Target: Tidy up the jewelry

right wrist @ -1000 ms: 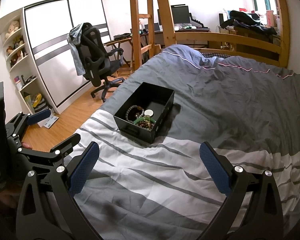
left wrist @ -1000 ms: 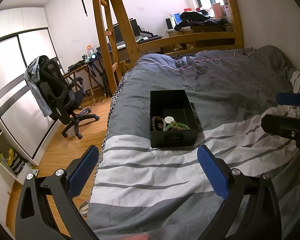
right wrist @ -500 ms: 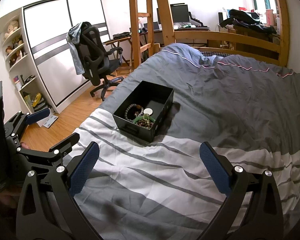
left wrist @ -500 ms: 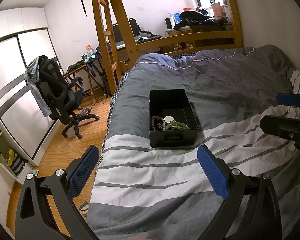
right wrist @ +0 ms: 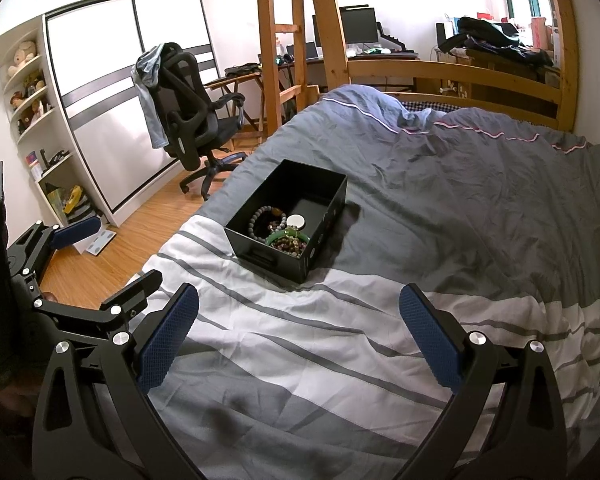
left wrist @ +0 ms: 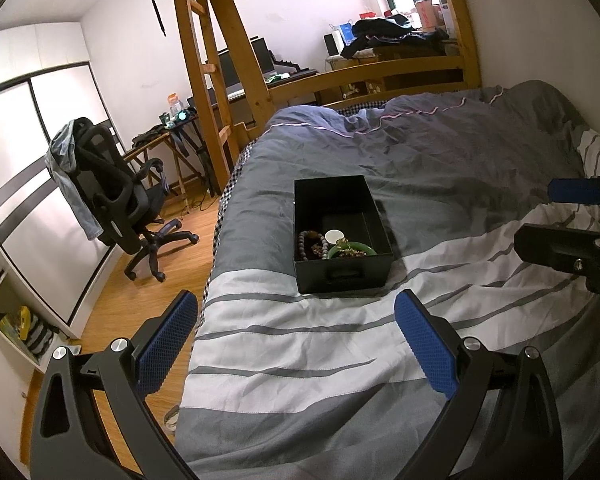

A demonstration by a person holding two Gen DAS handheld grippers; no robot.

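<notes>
A black open box (left wrist: 342, 274) sits on the bed; it also shows in the right wrist view (right wrist: 328, 200). Inside lie a beaded bracelet (left wrist: 308, 243), a green bangle (left wrist: 354, 249), a white round piece (left wrist: 335, 235) and more beads; the same bracelet (right wrist: 258, 218) and bangle (right wrist: 286, 236) show in the right wrist view. My left gripper (left wrist: 296, 338) is open and empty, short of the box. My right gripper (right wrist: 298, 330) is open and empty, also short of the box. Each gripper shows at the edge of the other's view.
The bed has a grey and white striped duvet (left wrist: 300, 344). A black office chair (left wrist: 112, 208) stands on the wooden floor to the left. A wooden ladder and bed frame (left wrist: 208, 72) rise behind the bed. White shelves (right wrist: 32, 92) line the left wall.
Both views have shifted very slightly; the box sits a touch nearer. Both grippers stay open and empty.
</notes>
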